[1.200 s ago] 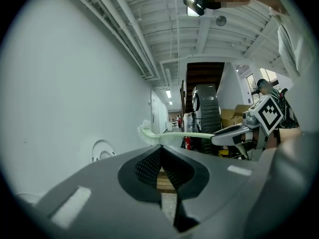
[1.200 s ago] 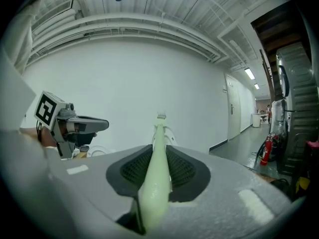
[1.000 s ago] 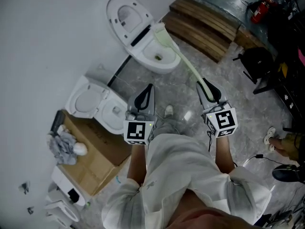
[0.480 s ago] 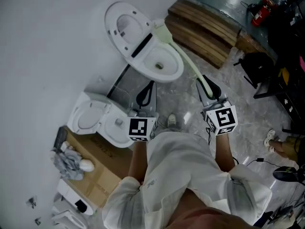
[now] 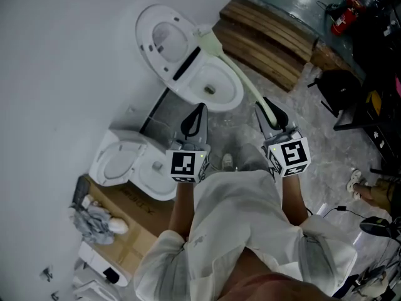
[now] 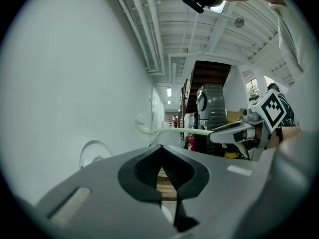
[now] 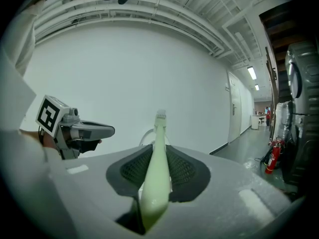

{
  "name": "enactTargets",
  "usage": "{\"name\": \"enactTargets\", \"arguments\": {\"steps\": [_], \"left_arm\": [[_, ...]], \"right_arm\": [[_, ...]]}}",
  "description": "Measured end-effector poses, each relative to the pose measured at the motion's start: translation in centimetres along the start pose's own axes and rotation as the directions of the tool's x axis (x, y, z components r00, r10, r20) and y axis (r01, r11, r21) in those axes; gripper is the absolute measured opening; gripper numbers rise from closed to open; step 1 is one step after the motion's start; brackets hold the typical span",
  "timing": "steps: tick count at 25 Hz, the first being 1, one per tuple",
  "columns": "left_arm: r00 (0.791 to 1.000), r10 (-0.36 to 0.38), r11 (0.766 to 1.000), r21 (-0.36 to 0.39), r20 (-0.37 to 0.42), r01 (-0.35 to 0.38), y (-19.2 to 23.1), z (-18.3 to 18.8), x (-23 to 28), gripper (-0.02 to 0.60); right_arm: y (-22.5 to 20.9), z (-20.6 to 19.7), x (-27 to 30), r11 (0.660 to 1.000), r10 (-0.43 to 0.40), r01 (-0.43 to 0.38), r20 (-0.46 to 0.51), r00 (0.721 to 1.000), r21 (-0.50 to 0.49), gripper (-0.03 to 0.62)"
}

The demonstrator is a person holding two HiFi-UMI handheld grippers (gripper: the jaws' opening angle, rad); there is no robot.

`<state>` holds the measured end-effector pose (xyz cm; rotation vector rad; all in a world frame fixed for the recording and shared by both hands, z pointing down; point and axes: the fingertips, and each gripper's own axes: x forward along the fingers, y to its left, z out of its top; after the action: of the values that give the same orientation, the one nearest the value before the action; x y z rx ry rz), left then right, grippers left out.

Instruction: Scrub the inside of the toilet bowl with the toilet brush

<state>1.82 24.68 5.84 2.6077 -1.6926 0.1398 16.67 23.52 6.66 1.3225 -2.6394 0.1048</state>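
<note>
- Right gripper [image 5: 270,113]: fingers [image 7: 130,171] clenched on the pale green handle of the toilet brush [image 5: 241,80]; in the right gripper view the handle is seen running straight out between the pads
- Brush head is found at the rear rim of the toilet bowl [image 5: 233,99], just beside the hinge of the raised lid [image 5: 160,36]; contact with the rim cannot be told. The head is at the edge, not down in the bowl
- The bowl's opening is seen uncovered, with water at the bottom
- Left gripper [image 5: 197,115]: fingers [image 6: 144,166] pressed together, nothing held between them; it is held over the floor [image 5: 313,143] near the bowl's front rim
- A second toilet [image 5: 135,162] is noted to the left of the bowl, apart from it, with a cardboard box [image 5: 135,209] against its near side
- Stacked wooden planks [image 5: 269,36] are noted right of the bowl; a strip of bare floor is left between the two, and the handle passes over it
- A white wall [image 5: 62,55] closes the far left side
</note>
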Motion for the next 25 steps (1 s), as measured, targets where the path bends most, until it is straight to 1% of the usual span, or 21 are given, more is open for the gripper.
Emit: {"name": "enactTargets", "arguments": {"steps": [7, 12, 15, 21, 25], "left_arm": [[1.0, 0.013, 1.0, -0.012, -0.015, -0.014, 1.7, -1.5, 3.2, 0.018], [0.999, 0.039, 0.999, -0.021, -0.023, -0.04, 3.4, -3.0, 6.5, 0.018], [0.999, 0.044, 0.998, -0.039, -0.032, -0.045, 4.8, -4.5, 9.3, 0.018], [0.993, 0.061, 0.991, -0.114, -0.099, -0.072, 6.8, -8.9, 14.5, 0.018], [0.986, 0.067, 0.984, -0.153, -0.153, -0.091, 7.5, -11.5, 17.5, 0.018]], "right_arm": [[-1.9, -1.1, 3.3, 1.0, 0.011, -0.011, -0.026, 1.0, 0.012, 0.089], [-4.1, -2.8, 6.4, 0.999, 0.044, -0.043, -0.066, 0.997, 0.021, 0.089], [-5.5, -3.9, 9.1, 0.997, 0.077, -0.075, -0.094, 0.993, 0.03, 0.089], [-8.3, -7.0, 14.1, 0.985, 0.171, -0.162, -0.17, 0.97, 0.066, 0.089], [-10.3, -9.4, 16.7, 0.976, 0.212, -0.196, -0.23, 0.95, 0.09, 0.089]]}}
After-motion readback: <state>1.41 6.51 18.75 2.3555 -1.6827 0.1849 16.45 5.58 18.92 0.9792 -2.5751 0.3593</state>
